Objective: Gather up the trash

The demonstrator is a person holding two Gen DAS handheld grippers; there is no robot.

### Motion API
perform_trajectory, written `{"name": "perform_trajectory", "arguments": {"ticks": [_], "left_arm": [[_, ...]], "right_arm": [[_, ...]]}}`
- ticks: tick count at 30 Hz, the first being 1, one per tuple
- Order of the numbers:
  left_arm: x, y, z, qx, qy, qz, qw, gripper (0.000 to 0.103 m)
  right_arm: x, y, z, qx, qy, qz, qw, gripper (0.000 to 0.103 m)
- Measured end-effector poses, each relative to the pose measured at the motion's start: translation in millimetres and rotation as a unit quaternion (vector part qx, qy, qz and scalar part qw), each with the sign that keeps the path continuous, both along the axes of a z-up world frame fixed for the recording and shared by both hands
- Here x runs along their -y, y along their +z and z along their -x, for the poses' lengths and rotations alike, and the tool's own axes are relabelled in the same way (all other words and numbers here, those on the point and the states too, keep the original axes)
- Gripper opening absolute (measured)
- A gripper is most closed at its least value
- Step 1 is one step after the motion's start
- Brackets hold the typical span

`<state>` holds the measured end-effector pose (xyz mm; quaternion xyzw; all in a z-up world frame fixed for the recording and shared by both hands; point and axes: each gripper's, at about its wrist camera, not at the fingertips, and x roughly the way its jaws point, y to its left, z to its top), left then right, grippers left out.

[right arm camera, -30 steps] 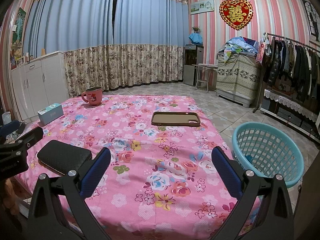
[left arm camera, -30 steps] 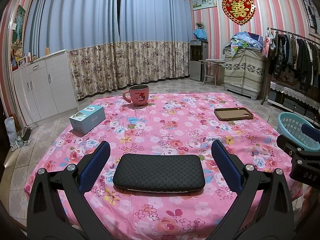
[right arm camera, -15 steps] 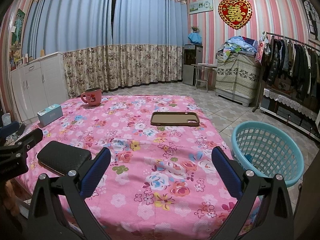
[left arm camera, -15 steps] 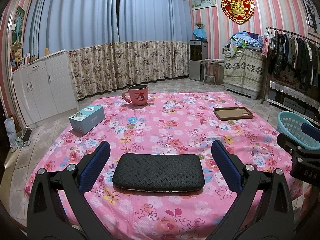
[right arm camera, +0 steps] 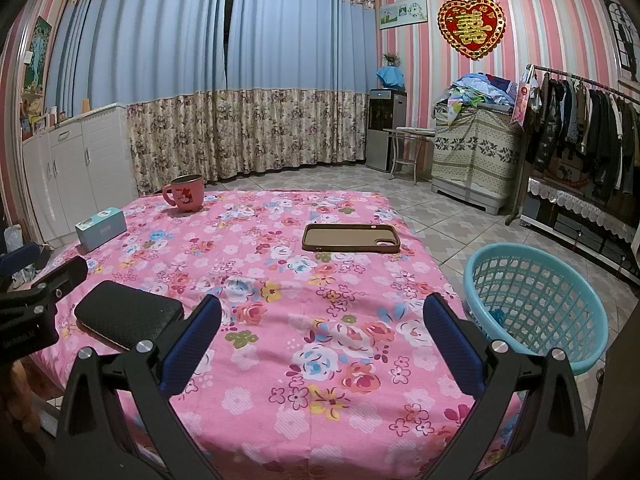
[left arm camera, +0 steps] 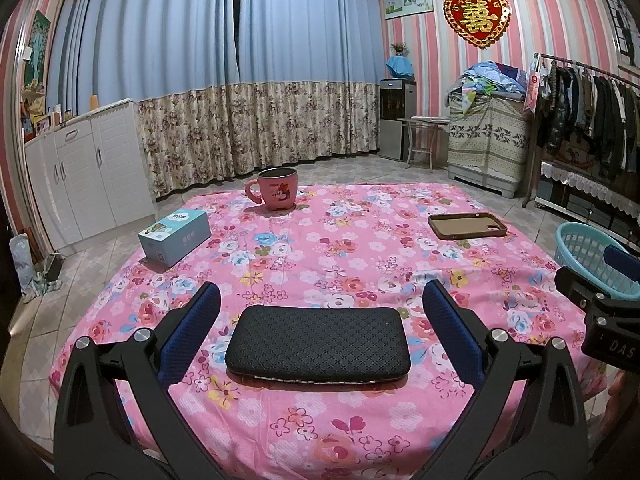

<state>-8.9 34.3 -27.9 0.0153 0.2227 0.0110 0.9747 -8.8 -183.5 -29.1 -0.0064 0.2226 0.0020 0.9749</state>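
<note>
a pink floral tabletop [left arm camera: 360, 264] is seen, taken here as the landmark. at its far edge a pink mug [left arm camera: 276, 193] is set upright. behind it, blue curtains [left arm camera: 240, 40] are hung. to its left white cabinets [left arm camera: 80, 172] are placed; to its right a clothes rack [left arm camera: 592, 112] is stood.

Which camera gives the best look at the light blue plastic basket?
The right wrist view: the light blue plastic lattice basket shows almost whole, beside the table, with something small lying inside. In the left wrist view only part of it shows at the right edge, behind the right gripper.
</note>
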Motion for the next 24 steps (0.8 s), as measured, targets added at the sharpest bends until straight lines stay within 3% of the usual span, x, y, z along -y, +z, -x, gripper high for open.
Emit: {"name": "perform_trajectory", "arguments": {"ticks": [24], "left_arm": [[0.7, -0.9, -1.7, 0.004, 0.002, 0.000, 1.0000, 0.098]], "right_arm": [[0.1, -0.9, 0.1, 0.000, 0.000, 0.000, 1.000, 0.099]]}}
